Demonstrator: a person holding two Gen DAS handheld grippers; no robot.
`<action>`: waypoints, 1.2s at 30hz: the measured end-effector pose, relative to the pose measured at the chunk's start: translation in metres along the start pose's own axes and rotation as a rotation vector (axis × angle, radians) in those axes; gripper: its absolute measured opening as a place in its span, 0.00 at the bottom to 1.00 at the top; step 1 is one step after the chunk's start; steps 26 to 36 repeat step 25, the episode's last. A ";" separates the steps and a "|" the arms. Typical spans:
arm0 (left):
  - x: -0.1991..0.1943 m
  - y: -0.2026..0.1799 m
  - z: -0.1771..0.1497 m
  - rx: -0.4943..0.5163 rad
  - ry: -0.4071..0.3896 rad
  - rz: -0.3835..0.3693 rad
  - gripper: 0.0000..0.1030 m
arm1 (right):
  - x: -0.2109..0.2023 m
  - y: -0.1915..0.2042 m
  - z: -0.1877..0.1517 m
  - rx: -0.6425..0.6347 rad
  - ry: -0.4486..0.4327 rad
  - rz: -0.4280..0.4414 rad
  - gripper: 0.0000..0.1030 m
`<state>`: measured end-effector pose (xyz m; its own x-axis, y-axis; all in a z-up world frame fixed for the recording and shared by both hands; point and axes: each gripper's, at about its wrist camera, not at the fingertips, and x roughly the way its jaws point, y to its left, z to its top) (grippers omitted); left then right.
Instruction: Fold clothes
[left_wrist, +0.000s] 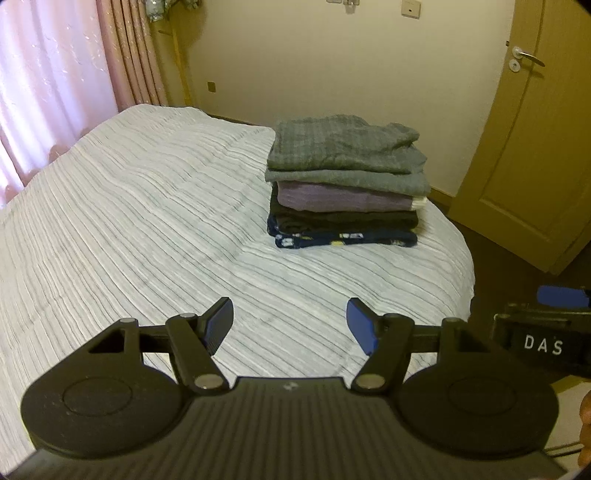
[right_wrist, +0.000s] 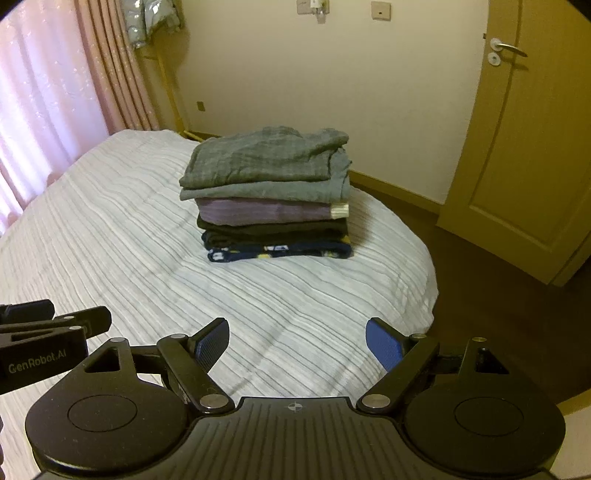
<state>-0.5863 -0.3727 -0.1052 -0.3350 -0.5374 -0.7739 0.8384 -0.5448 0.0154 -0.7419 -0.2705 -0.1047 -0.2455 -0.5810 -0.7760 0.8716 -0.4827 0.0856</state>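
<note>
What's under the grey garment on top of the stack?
Under the grey garment lie a purple folded piece, then a black one, then a navy patterned one on the bedspread. Anything tucked between layers is covered.

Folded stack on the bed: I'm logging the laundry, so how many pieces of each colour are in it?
Grey garments: 2
Purple garment: 1
Black garment: 1
Navy patterned garment: 1
Total: 5 visible layers, all on the white striped bedspread; deeper folds cannot be told apart.
</note>
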 end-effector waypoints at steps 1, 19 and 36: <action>0.003 -0.001 0.003 -0.001 0.000 0.004 0.63 | 0.003 -0.001 0.003 -0.002 0.002 0.005 0.82; 0.057 -0.026 0.054 -0.033 0.013 0.034 0.63 | 0.061 -0.028 0.056 -0.042 0.063 0.036 0.82; 0.068 -0.035 0.067 -0.043 0.010 0.040 0.63 | 0.073 -0.037 0.068 -0.050 0.076 0.037 0.82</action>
